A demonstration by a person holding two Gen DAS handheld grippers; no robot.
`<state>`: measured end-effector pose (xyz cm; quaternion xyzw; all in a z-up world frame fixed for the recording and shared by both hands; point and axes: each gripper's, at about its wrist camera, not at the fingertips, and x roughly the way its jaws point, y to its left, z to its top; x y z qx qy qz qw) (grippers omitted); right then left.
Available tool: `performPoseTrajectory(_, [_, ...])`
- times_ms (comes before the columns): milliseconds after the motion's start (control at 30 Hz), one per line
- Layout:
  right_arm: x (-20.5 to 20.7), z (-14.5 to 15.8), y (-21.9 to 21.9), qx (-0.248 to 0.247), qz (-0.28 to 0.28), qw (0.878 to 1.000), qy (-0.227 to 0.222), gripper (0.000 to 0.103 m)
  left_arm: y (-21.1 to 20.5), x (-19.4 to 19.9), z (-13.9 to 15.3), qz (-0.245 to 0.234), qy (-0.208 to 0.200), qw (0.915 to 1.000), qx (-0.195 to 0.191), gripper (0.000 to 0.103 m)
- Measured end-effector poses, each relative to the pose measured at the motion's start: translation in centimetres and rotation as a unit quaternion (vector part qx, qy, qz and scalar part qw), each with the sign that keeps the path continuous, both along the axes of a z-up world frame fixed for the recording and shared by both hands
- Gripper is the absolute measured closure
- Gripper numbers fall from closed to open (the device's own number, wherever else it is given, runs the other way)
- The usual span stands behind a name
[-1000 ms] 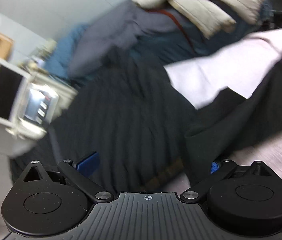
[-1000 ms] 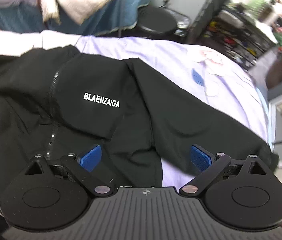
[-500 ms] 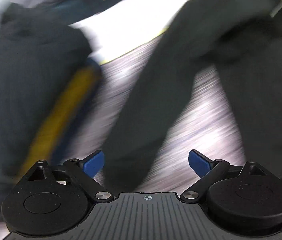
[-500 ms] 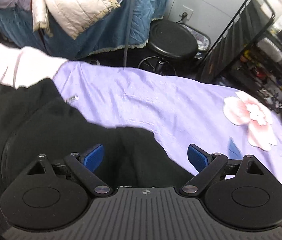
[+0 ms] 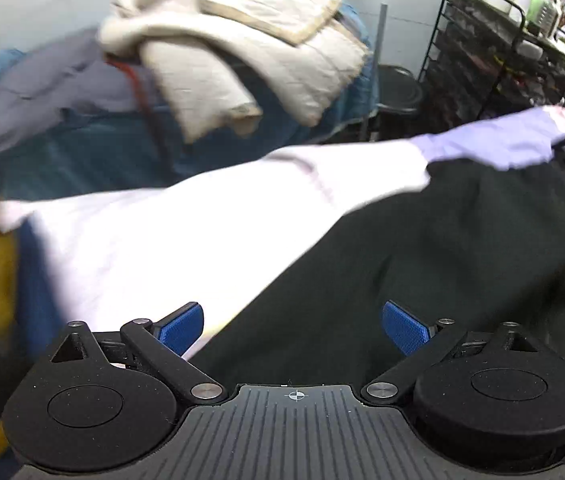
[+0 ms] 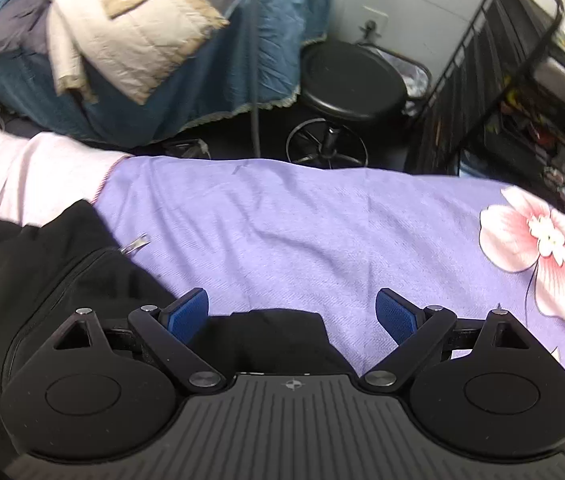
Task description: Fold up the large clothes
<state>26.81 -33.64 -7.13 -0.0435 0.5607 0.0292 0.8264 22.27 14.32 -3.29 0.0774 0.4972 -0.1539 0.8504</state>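
Both tools were spread wide and grasped nothing: the left tool (image 5: 292,326) above the black jacket (image 5: 422,264), the right tool (image 6: 292,314) above its edge. The jacket lay loose and unfolded on the purple sheet (image 6: 322,220), zipper pull (image 6: 135,243) showing. Folding seemed hardly begun; all folds were left. Farther back stood a stool (image 6: 352,80).
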Motion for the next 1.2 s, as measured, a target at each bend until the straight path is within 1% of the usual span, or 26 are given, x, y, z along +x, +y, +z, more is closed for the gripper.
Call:
performPoseTrajectory(100, [0.4,-0.9,0.2,0.001,0.017,1.000,0.009,0.011,-3.7,5.4,-1.9,0.022,0.012,0.9979,-0.060,0.000])
performPoseTrajectory(167, [0.9,-2.3,0.2,-0.014,0.020,0.999,0.033,0.011,-5.3,8.6,-3.4,0.042,0.032,0.9925,-0.111,0.000])
performPoseTrajectory(200, [1.2,-3.0,0.0,-0.022,0.017,0.998,0.049,0.011,-6.4,9.9,-4.1,0.044,0.047,0.9900,-0.126,0.000])
performPoseTrajectory(233, [1.3,-3.8,-0.3,-0.016,0.011,0.998,0.065,0.011,-7.7,10.9,-5.0,0.039,0.062,0.9890,-0.128,0.000])
performPoseTrajectory(267, [1.3,-4.4,-0.8,0.003,0.004,0.996,0.084,0.012,-9.3,11.6,-6.1,0.025,0.078,0.9895,-0.119,0.000])
performPoseTrajectory(333, [0.7,-5.5,-1.5,0.050,-0.002,0.992,0.118,0.021,-12.1,12.2,-8.5,-0.020,0.127,0.9890,-0.074,0.000])
performPoseTrajectory(400, [-0.7,-5.5,-1.6,0.082,0.011,0.989,0.125,0.045,-14.3,11.4,-10.7,-0.073,0.158,0.9844,-0.026,0.000])
performPoseTrajectory(433, [-1.6,-5.3,-1.6,0.091,0.020,0.988,0.123,0.052,-15.2,10.4,-11.1,-0.102,0.156,0.9824,-0.010,0.000])
performPoseTrajectory(467, [-2.6,-5.0,-1.6,0.102,0.026,0.987,0.121,0.067,-15.7,9.2,-11.3,-0.127,0.148,0.9809,0.000,0.000])
performPoseTrajectory(500, [-3.8,-4.6,-1.6,0.115,0.032,0.986,0.119,0.076,-15.9,8.1,-11.3,-0.145,0.139,0.9797,0.001,0.000])
performPoseTrajectory(567, [-6.3,-3.7,-1.5,0.137,0.049,0.983,0.112,0.085,-16.0,5.8,-10.7,-0.178,0.134,0.9748,0.003,0.000])
performPoseTrajectory(600, [-7.6,-2.9,-1.3,0.138,0.054,0.984,0.096,0.088,-16.0,4.5,-10.2,-0.197,0.126,0.9722,0.014,0.018])
performPoseTrajectory(633, [-9.0,-1.9,-1.2,0.135,0.055,0.987,0.073,0.088,-15.6,3.2,-9.4,-0.209,0.112,0.9712,0.022,0.040])
performPoseTrajectory(667, [-10.3,-0.8,-1.2,0.133,0.050,0.989,0.047,0.089,-15.0,2.1,-8.2,-0.218,0.088,0.9717,0.020,0.058])
performPoseTrajectory(733, [-12.5,1.7,-1.5,0.134,0.029,0.991,-0.011,0.090,-13.2,0.7,-5.5,-0.206,0.049,0.9772,-0.013,0.059])
performPoseTrajectory(800, [-14.2,4.7,-1.3,0.116,0.021,0.990,-0.081,0.091,-11.7,0.7,-3.0,-0.168,0.030,0.9841,-0.051,0.059])
performPoseTrajectory(867, [-15.4,7.8,-0.5,0.078,0.042,0.983,-0.160,0.091,-11.3,1.1,-0.9,-0.146,0.003,0.9875,-0.058,0.058])
performPoseTrajectory(933, [-15.8,9.9,0.9,0.017,0.091,0.967,-0.236,0.091,-11.7,1.4,1.4,-0.134,-0.056,0.9884,-0.045,0.058])
performPoseTrajectory(967, [-16.0,10.4,1.9,-0.013,0.113,0.957,-0.267,0.092,-11.8,1.5,2.4,-0.116,-0.100,0.9876,-0.036,0.058])
performPoseTrajectory(1000, [-16.0,10.7,2.7,-0.034,0.131,0.946,-0.295,0.092,-11.7,1.8,3.1,-0.090,-0.135,0.9861,-0.038,0.058])
performPoseTrajectory(1033, [-15.9,10.6,3.2,-0.043,0.143,0.937,-0.315,0.092,-11.4,2.2,3.5,-0.054,-0.154,0.9856,-0.044,0.058])
performPoseTrajectory(1067, [-15.2,10.1,3.3,-0.057,0.149,0.932,-0.325,0.090,-11.1,2.7,3.2,-0.026,-0.153,0.9868,-0.047,0.057])
performPoseTrajectory(1100, [-14.2,8.9,3.4,-0.081,0.140,0.934,-0.319,0.081,-11.1,3.6,2.3,-0.010,-0.130,0.9905,-0.043,0.058])
performPoseTrajectory(1133, [-12.8,7.6,3.2,-0.101,0.106,0.941,-0.305,0.070,-11.2,4.1,1.1,0.001,-0.122,0.9920,-0.031,0.058])
performPoseTrajectory(1167, [-10.9,5.9,2.8,-0.118,0.057,0.949,-0.288,0.032,-11.5,4.3,-0.4,0.014,-0.123,0.9922,-0.003,0.050])
performPoseTrajectory(1200, [-9.3,3.9,2.0,-0.135,0.013,0.956,-0.259,0.000,-11.9,4.6,-2.3,0.025,-0.113,0.9926,0.036,0.023])
